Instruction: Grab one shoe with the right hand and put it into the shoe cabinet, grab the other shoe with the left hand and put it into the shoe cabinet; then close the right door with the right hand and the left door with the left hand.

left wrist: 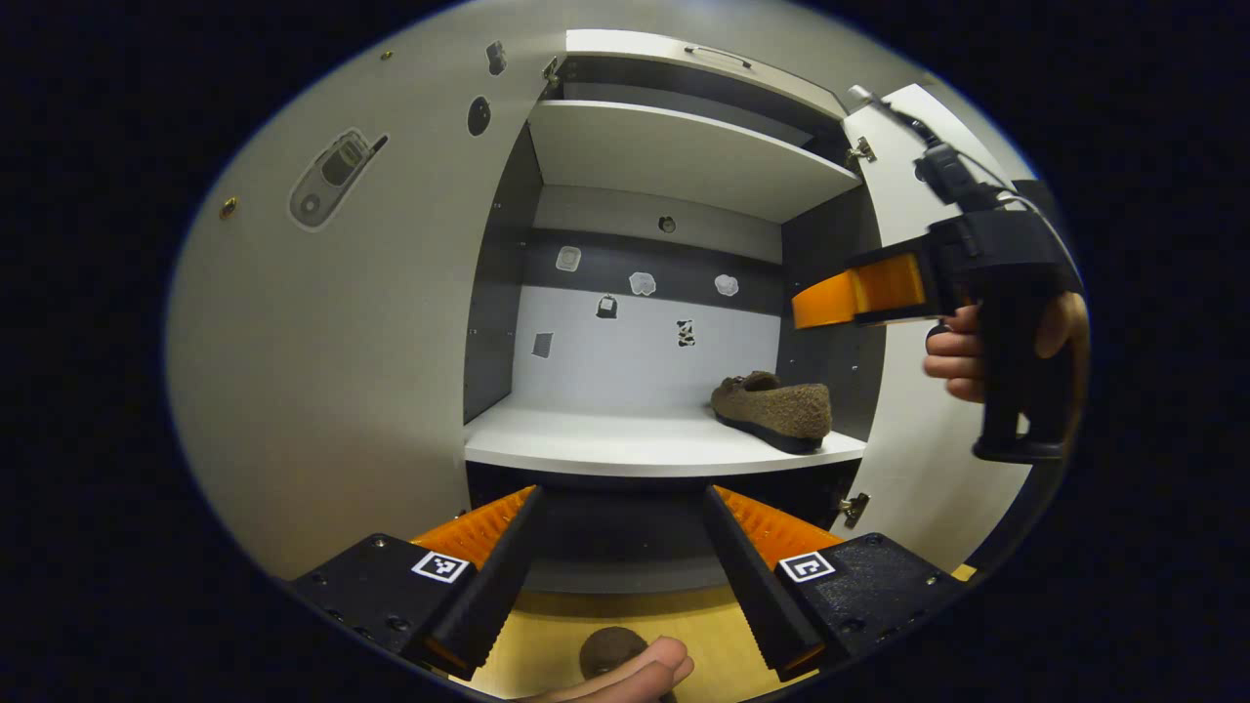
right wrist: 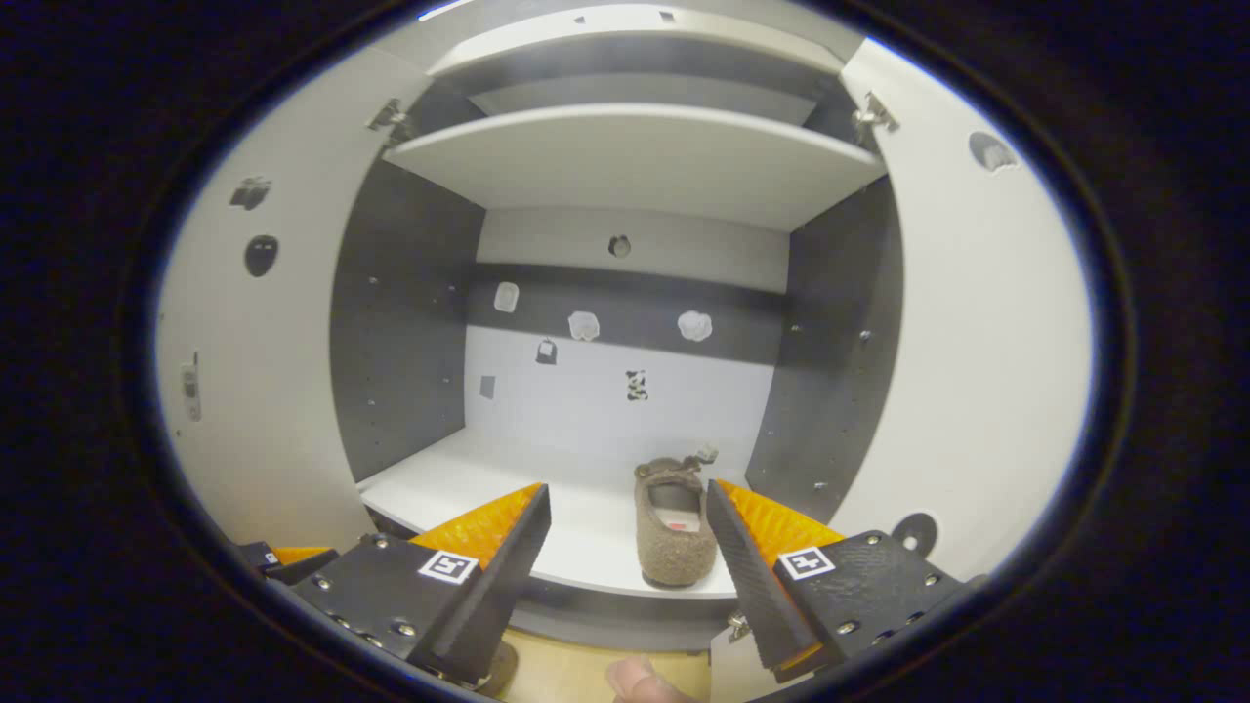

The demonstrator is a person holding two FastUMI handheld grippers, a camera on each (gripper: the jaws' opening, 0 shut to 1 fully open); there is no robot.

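**Second shoe to be fetched with the left gripper**

One brown shoe [left wrist: 773, 410] is seen lying on the shelf [left wrist: 625, 439] of the shoe cabinet [left wrist: 674, 156], at its right end, near the right door [left wrist: 908, 469]. The first placement is therefore judged done, and the step in hand is judged to be the pickup of the other shoe [left wrist: 610, 649], of which a brown part is glimpsed low on the wooden floor [left wrist: 557, 635], beside someone's toes.

The left gripper [left wrist: 622, 576] is held released, its jaws wide apart with nothing between them. It should be lowered over the shoe, closed across its sides, and the free left part of the shelf aimed for.

The right gripper [right wrist: 625, 571] is likewise spread and empty, the placed shoe lying beyond its fingertips, apart from them.
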